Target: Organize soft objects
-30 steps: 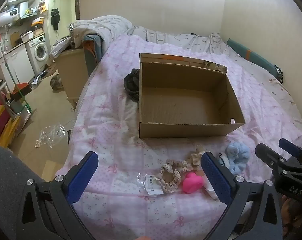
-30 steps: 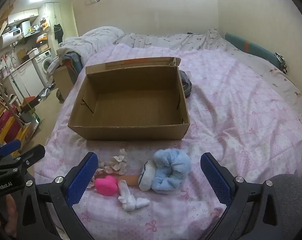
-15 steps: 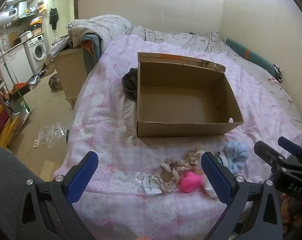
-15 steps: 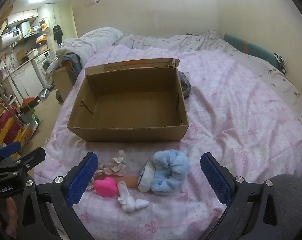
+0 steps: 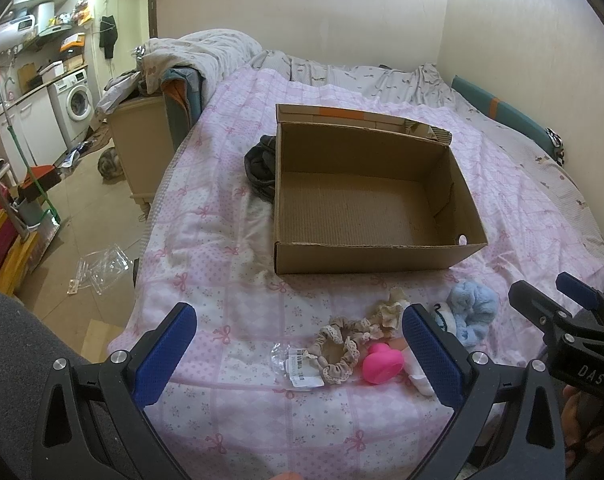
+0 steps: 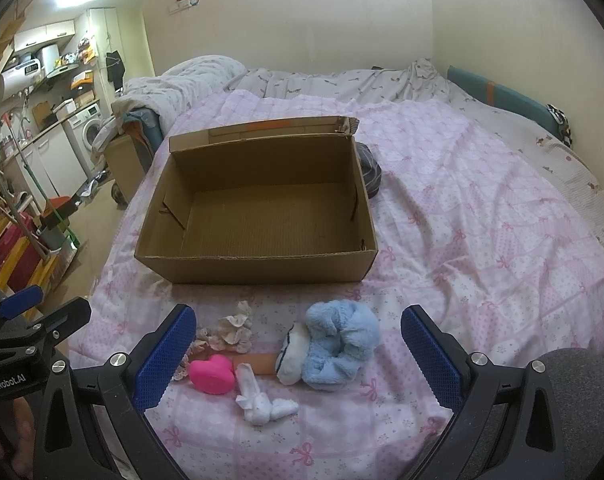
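Both grippers (image 5: pixel 298 354) (image 6: pixel 298 354) wide open, empty; I'd drop right onto scrunchie (image 6: pixel 340 344) dead ahead; pinch its middle; lift to box (image 6: pixel 258 268).

Blue scrunchie (image 6: pixel 342 344), pink heart (image 6: pixel 211 373) before empty box (image 6: pixel 258 216)

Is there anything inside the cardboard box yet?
No, the box shows only its bare cardboard floor, and the soft items, like the blue scrunchie, lie on the bed in front of it.
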